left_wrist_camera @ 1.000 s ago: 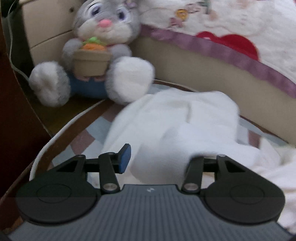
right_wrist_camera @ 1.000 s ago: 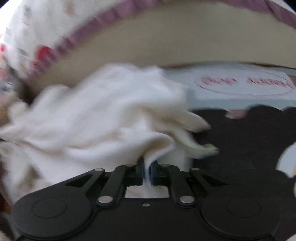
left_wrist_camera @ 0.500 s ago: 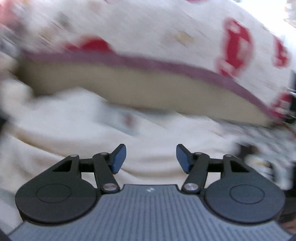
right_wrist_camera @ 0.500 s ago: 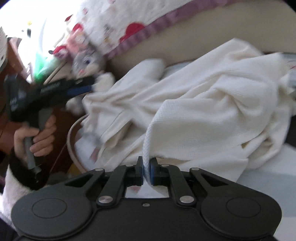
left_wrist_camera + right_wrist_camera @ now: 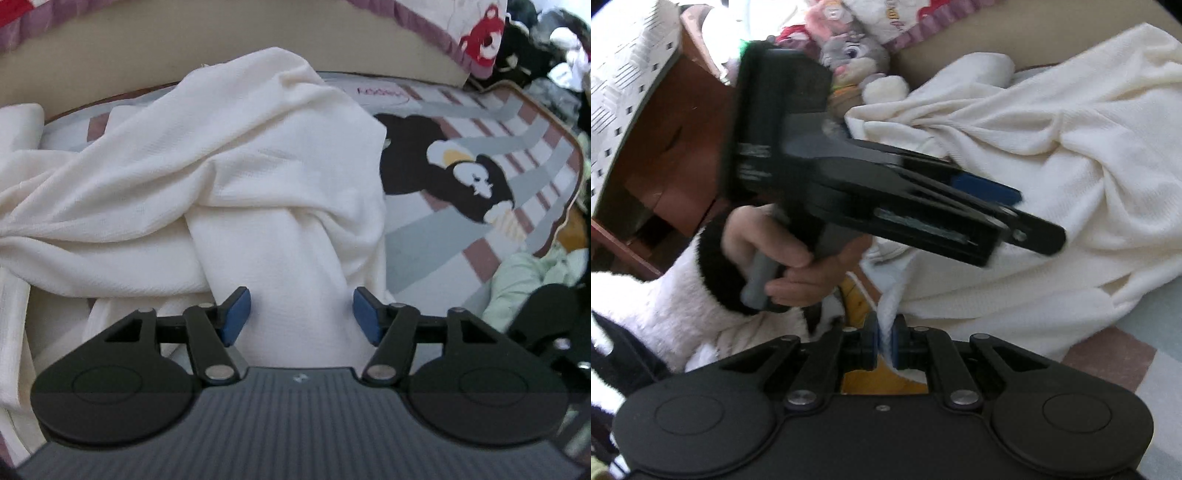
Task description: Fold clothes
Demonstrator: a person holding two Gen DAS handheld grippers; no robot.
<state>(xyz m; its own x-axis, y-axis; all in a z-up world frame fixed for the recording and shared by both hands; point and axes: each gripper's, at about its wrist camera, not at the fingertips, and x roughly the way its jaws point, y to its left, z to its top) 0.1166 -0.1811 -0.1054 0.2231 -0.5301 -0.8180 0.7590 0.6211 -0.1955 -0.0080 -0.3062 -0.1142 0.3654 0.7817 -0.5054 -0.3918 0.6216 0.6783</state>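
Here the left gripper (image 5: 301,314) gapes wide above the cream garment (image 5: 236,177), whose edge only the right wrist view shows nipped by the right gripper (image 5: 884,341).

A striped grey, white and dusty-pink rug (image 5: 480,229) printed with a dark cartoon figure is spread over the floor. It is bordered by a beige bed base (image 5: 229,44) topped with a purple-trimmed cover (image 5: 436,22). A reddish-brown wooden cabinet (image 5: 665,147) is seen beside a grey plush rabbit (image 5: 857,55), in bright daylight.
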